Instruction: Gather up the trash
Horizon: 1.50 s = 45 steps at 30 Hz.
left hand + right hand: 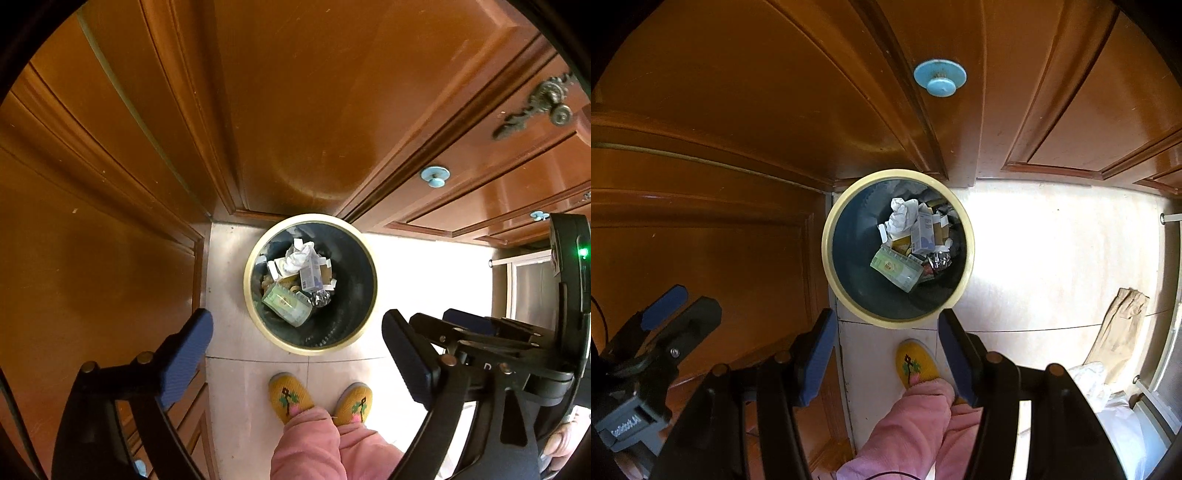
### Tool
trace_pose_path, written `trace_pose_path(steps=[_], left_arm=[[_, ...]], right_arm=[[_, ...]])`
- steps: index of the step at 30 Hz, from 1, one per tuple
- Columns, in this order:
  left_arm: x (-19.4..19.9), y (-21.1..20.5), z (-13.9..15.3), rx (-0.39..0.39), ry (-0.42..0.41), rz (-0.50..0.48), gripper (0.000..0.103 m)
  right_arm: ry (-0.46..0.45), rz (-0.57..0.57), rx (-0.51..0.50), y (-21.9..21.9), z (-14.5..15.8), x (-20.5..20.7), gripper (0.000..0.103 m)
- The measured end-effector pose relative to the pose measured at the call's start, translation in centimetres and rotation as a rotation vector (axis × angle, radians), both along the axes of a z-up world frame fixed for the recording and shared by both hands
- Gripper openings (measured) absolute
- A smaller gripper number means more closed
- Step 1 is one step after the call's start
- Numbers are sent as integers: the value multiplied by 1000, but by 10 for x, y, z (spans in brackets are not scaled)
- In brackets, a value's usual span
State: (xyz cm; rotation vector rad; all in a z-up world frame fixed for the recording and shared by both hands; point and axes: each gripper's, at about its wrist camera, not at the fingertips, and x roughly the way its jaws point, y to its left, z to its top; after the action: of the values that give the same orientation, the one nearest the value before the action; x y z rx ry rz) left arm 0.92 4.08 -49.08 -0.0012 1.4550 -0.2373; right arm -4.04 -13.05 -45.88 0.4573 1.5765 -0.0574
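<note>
A round dark bin with a cream rim [255, 317] [827, 266] stands on the pale floor in a corner of wooden cabinets. Inside lie crumpled white paper [301, 253] [903, 214], a small white box [310, 278] [923, 230], a green packet [286, 304] [895, 269] and a foil wrapper [320, 297] [938, 260]. My left gripper [297, 338] is open and empty, high above the bin. My right gripper [886, 350] is open and empty, also above the bin; it shows at the right of the left wrist view [458, 325].
Wooden cabinet doors [295, 110] [738, 110] with pale blue knobs [435, 175] [940, 78] surround the bin. The person's yellow slippers [290, 397] [918, 363] and pink trousers [314, 443] stand just before it. A brown paper bag [1123, 325] and white plastic [1108, 398] lie at the right.
</note>
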Motion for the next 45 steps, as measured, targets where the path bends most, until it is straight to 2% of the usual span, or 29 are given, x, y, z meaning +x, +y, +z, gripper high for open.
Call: trace_pose_path(steps=[4, 7, 11, 15, 20, 26, 34, 45], left_arm=[[-4, -4, 23, 9, -7, -10, 95], [-6, -5, 45, 8, -17, -19, 101], [-9, -7, 73, 23, -29, -27, 102], [-10, -6, 90, 56, -5, -30, 102], [-13, -1, 117, 83, -5, -22, 102], [-23, 4, 183, 68, -71, 11, 102], [-43, -2, 298, 50, -224, 50, 102], [-60, -14, 433, 44, -456, 72, 102]], right_arm=[[-2, 0, 1, 0, 18, -6, 57], [-5, 1, -4, 0, 34, -9, 57], [-6, -4, -23, -1, 55, -12, 58], [-2, 1, -59, -1, 72, -12, 65], [-4, 21, -63, 1, 101, -12, 65], [-70, 52, -50, 6, 170, -16, 65], [-214, 142, -56, 19, 277, -28, 65], [-490, 121, -122, 9, 415, -45, 65]])
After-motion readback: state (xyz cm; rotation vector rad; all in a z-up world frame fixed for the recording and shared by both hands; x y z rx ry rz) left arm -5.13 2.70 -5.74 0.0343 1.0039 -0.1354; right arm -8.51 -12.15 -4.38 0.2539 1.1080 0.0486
